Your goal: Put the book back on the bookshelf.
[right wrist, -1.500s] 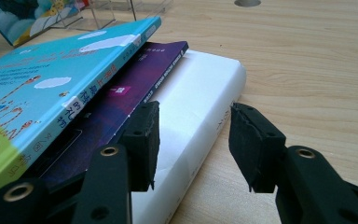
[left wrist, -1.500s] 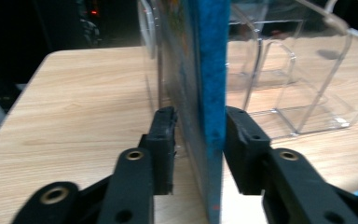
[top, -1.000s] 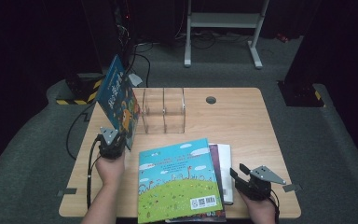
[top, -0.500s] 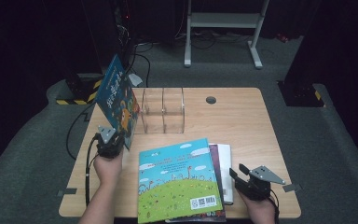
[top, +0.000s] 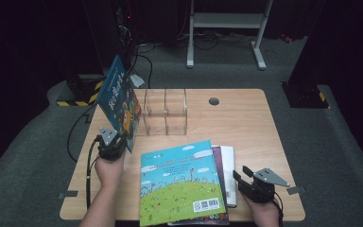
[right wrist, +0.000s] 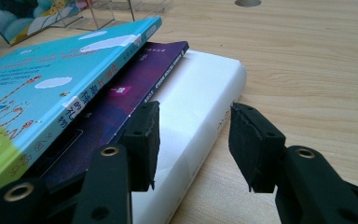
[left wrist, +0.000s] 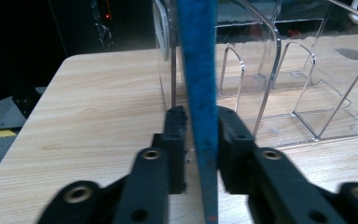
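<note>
A blue picture book (top: 118,100) stands upright on its edge at the table's left and leans on a clear acrylic rack (top: 165,112). My left gripper (top: 117,140) is at the book's lower near corner. In the left gripper view the blue book (left wrist: 196,56) runs between the jaws of the left gripper (left wrist: 200,122). These jaws have just been opening, and a gap shows beside the left pad. My right gripper (top: 240,176) is open by a white book (top: 229,165). In the right gripper view the right gripper (right wrist: 193,126) straddles the white book (right wrist: 200,93) without touching it.
The white book lies lowest in a flat stack, under a purple book (right wrist: 140,79) and a cyan and green picture book (top: 182,182). The wooden table (top: 246,123) has a round cable hole (top: 213,101) at the back. The clear rack (left wrist: 298,93) has several open slots.
</note>
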Available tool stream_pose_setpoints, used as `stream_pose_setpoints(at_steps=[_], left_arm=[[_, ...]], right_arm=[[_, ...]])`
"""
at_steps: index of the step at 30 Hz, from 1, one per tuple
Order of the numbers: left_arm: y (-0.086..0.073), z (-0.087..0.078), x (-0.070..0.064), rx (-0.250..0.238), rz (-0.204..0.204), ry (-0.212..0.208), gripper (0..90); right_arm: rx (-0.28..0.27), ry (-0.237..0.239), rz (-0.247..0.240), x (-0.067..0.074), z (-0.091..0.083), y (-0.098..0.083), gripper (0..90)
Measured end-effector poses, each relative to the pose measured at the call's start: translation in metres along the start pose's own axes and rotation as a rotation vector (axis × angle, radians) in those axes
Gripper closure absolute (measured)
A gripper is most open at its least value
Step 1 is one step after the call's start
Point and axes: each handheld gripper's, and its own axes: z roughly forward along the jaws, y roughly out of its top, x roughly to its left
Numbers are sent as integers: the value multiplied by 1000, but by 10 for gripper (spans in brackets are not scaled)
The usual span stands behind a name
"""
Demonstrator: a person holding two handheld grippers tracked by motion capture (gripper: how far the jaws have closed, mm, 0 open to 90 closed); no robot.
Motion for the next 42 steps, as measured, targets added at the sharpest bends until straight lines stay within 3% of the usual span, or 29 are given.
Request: stream_pose_setpoints(at_steps=[8, 12, 27, 39, 42], left_arm=[[-11, -3, -1, 15, -9, -40, 526], [-16, -10, -4, 20, -3, -68, 498], [-32, -56, -10, 35, -35, -190, 446], [-61, -81, -29, 126, -28, -298, 432], [-68, -82, -32, 155, -58, -327, 414]], right_arm=[[-2, 0, 1, 0, 0, 0, 530], [-1, 1, -1, 0, 0, 0, 530], [-10, 5, -3, 3, -1, 2, 524], [-11, 21, -20, 7, -3, 4, 497], [-14, 32, -33, 11, -4, 5, 493]])
